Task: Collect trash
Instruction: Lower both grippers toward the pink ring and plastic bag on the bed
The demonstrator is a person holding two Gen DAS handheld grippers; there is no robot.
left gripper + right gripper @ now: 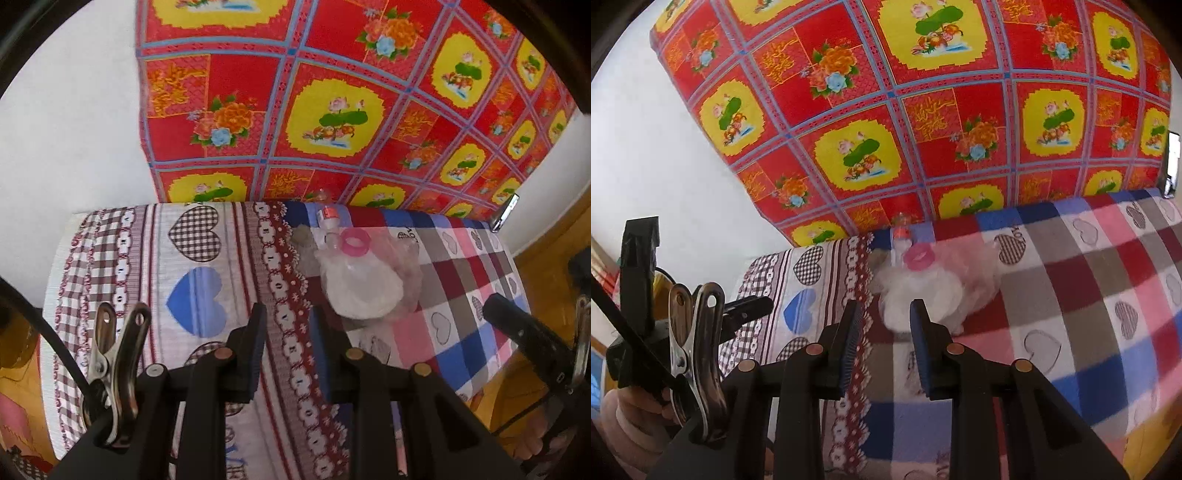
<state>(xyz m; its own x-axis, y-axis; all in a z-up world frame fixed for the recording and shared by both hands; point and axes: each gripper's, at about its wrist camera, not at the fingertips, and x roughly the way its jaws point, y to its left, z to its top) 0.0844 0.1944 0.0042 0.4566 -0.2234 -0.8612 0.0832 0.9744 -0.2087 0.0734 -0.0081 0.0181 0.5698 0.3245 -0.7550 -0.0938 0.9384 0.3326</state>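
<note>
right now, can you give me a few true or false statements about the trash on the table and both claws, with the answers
1. A pink ring lies by the clear plastic bag. True.
2. The left claw grips the bag. False: nothing is between its fingers, and the bag lies ahead of it.
3. A small bottle lies near the far table edge. True.
4. The table cloth is plain white. False: it has checks and hearts.
5. The right claw holds the pink ring. False: it is empty, and the ring lies beyond it.
</note>
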